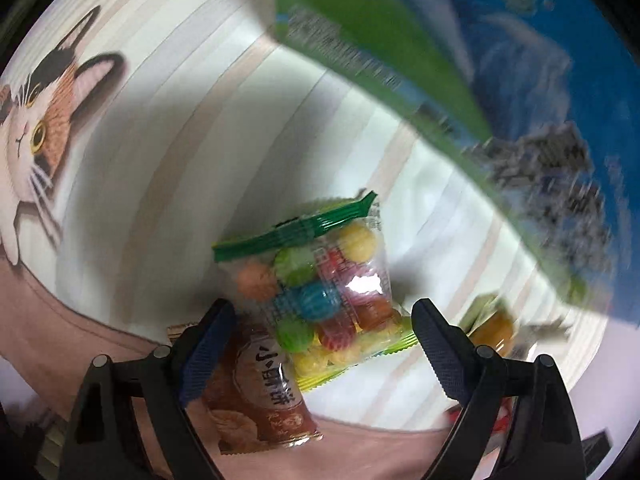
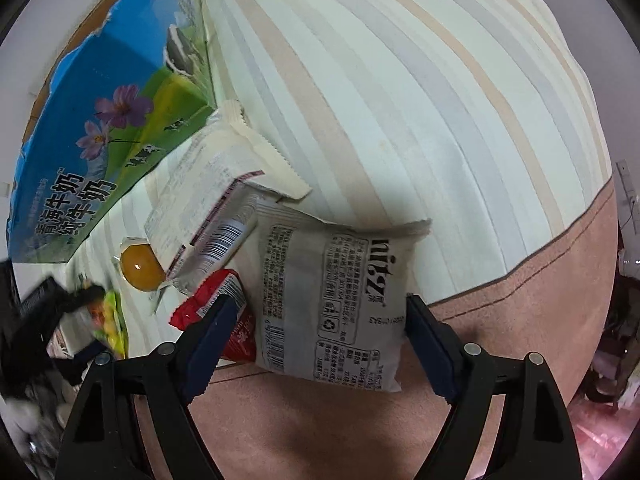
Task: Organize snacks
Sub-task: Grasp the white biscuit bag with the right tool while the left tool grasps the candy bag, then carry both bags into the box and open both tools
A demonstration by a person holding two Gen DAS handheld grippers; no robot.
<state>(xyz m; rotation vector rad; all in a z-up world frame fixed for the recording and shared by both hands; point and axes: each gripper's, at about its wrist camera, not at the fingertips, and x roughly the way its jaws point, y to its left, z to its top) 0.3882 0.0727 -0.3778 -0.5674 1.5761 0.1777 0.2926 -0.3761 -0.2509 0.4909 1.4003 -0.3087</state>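
In the left wrist view, a clear bag of coloured round candies (image 1: 328, 292) with green sealed ends lies on the striped bedding. My left gripper (image 1: 322, 336) stands open and points down over it, one finger on each side of its near end. A brown-red snack packet (image 1: 260, 392) lies partly under the left finger. In the right wrist view, my right gripper (image 2: 320, 320) is open around a white printed packet (image 2: 332, 304). The right pad is at the packet's edge. The left pad is a little apart from it, over a red packet (image 2: 212, 304).
A blue and green milk carton box (image 2: 100, 120) lies at the left, also the milk box (image 1: 480, 80) at upper right. A long white packet with a barcode (image 2: 200, 208) and an orange ball in clear wrap (image 2: 142, 268) lie beside it. A cat print (image 1: 36, 120) marks the bedding; pink cloth (image 2: 320, 432) lies nearest.
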